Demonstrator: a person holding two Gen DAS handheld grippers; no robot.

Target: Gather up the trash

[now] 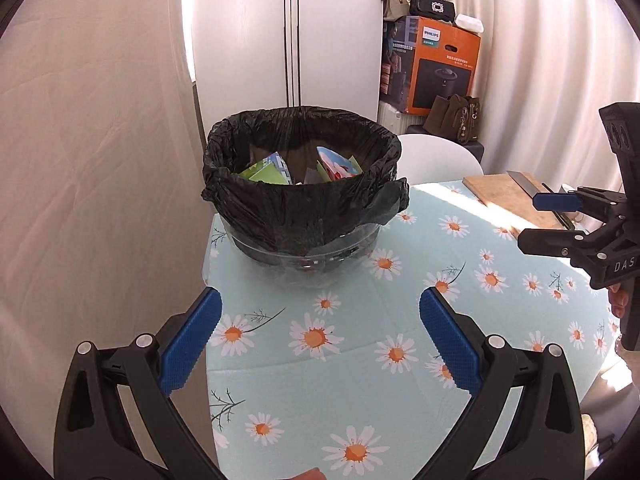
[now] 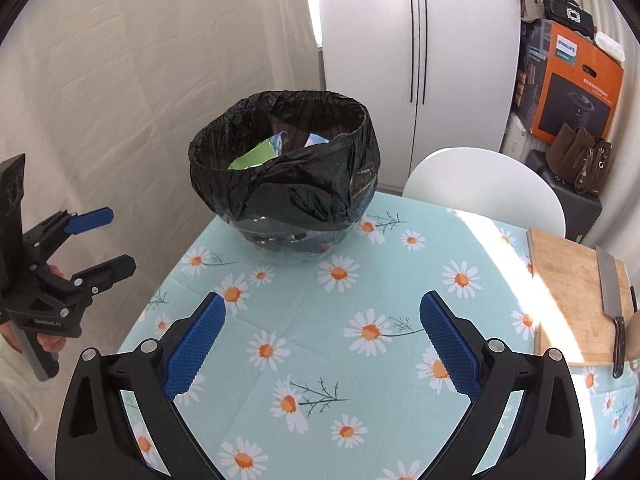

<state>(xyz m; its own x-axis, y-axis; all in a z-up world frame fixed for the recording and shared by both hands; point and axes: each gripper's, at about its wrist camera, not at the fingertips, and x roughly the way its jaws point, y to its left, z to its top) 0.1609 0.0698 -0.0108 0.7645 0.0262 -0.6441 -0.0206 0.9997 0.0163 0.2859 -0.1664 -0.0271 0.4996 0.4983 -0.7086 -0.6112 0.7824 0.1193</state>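
A clear bin lined with a black trash bag (image 1: 304,200) stands at the far end of the daisy-print table (image 1: 360,360). Coloured wrappers (image 1: 276,170) lie inside it. It also shows in the right wrist view (image 2: 292,184), with a green wrapper (image 2: 256,156) visible inside. My left gripper (image 1: 320,320) is open and empty, a short way in front of the bin. My right gripper (image 2: 322,324) is open and empty, above the table before the bin. Each gripper shows in the other's view: the right one (image 1: 544,220) at the right edge, the left one (image 2: 108,236) at the left edge.
A wooden cutting board (image 2: 572,292) with a cleaver (image 2: 610,284) lies at the table's right side. A white chair (image 2: 488,188) stands behind the table. An orange Philips box (image 2: 572,80) and bags are stacked at the back right. A curtain (image 2: 140,80) hangs on the left.
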